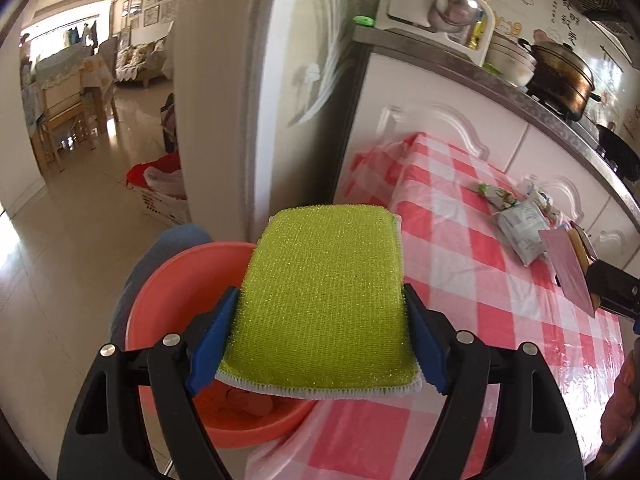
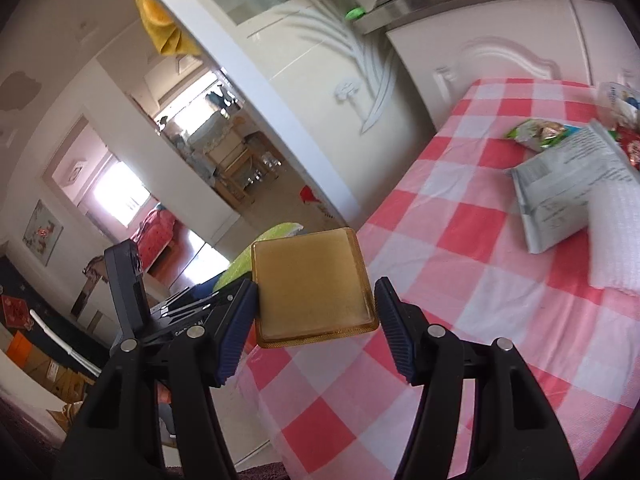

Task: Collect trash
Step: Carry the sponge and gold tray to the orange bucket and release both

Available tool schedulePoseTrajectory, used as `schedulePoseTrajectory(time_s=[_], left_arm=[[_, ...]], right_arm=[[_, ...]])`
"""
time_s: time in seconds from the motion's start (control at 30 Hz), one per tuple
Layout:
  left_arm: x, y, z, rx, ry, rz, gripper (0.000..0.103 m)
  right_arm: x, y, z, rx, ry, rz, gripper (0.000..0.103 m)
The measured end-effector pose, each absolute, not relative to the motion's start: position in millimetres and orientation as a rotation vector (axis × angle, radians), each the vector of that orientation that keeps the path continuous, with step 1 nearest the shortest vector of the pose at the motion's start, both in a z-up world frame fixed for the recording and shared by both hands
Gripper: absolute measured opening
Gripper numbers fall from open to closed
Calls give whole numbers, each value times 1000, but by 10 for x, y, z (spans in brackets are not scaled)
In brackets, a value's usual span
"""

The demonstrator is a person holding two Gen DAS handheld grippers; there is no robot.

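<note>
Left claw (image 1: 320, 320): jaws roughly mid-width, both blue pads pressed on the sides of one green sponge (image 1: 324, 304), clenched on it. Sponge has a white trim on its lower edge and hangs over the join between one orange basin (image 1: 168, 300) at left and the checked worktop (image 1: 500, 304) at right. Basin sits off the worktop's left edge, with some small round bits at its bottom, too hidden to count. Right claw (image 2: 316, 312): jaws about half open, one amber square pad (image 2: 312, 288) between them; left pad touches its edge, right pad shows a small gap in the right wrist view, so can't tell whether the grip is firm, but the pad stays up off the worktop (image 2: 460, 280), reads as held. In the left wrist view the right claw (image 1: 592, 276) shows at the far right edge, holding the same square edge-on. Trash is on the worktop's far right side, near the white cabinet (image 2: 500, 52): one green wrapper (image 2: 536, 132), one grey-white printed bag (image 2: 572, 184), one white foam sheet (image 2: 616, 236) overlapping the bag, and a red-and-white scrap (image 2: 628, 140) at the frame edge, partly cut off. Both claws well apart from the trash.
</note>
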State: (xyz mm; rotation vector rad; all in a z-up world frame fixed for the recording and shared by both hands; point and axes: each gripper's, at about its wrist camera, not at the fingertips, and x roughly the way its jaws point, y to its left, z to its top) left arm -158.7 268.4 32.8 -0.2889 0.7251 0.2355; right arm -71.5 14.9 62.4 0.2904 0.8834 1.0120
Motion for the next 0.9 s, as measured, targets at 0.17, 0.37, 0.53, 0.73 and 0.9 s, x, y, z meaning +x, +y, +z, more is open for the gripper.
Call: schedulePoseTrajectory(time_s=[0.17,0.37,0.53,0.73,0.9], left_arm=[[-1727,3013,192,-325,744,312,79],[-1833,3259,30,-365,763,369,79],[-1897,3372,-73,-382,777,388,79],[-1941,3436,-176,-391,801,401,80],[-1897,3415,-277,-365,836,411,84]], right_arm=[[-747,671,550,230,949,1096,61],[-771,1186,513,149,990,1146,61],[-788,1527,475,81,1014,1163,61],[-780,1815,347,33,1049,1162,62],[-766,1950,258,-7,1070,1124,77]])
